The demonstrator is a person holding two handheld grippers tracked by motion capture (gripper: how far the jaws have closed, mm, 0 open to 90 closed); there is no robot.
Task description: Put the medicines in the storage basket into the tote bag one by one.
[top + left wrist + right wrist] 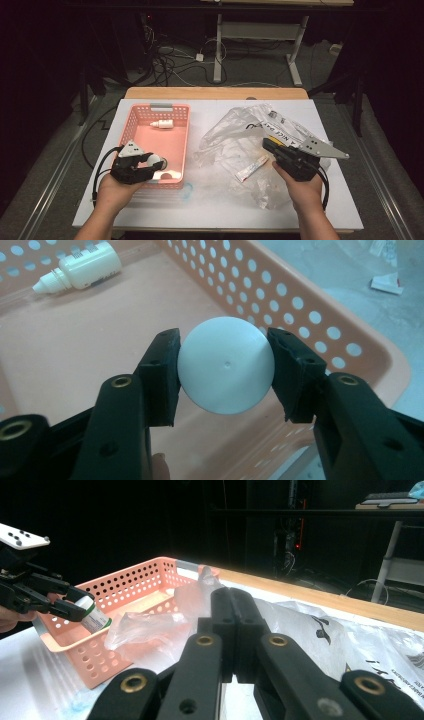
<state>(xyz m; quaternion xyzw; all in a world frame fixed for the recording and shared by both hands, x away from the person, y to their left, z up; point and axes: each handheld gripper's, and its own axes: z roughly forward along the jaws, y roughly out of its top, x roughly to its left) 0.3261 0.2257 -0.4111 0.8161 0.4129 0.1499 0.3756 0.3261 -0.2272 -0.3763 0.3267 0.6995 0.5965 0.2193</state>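
My left gripper [158, 163] hangs over the near right corner of a pink perforated basket [161, 106], shut on a round white container [226, 365]. Its pads press on both sides of the smooth white end. From the right gripper view the same container [95, 616] is a small white pot with a green band, held above the basket's rim [135, 580]. A white dropper bottle [162, 124] lies at the basket's far end. My right gripper [268, 144] is shut with nothing between its fingers, low over a crumpled clear plastic bag [240, 130].
A small white and red tube [252, 166] lies on the bag near my right gripper. The bag spreads over the right half of the white table top [210, 210]. Another pale object [170, 174] rests in the basket's near corner.
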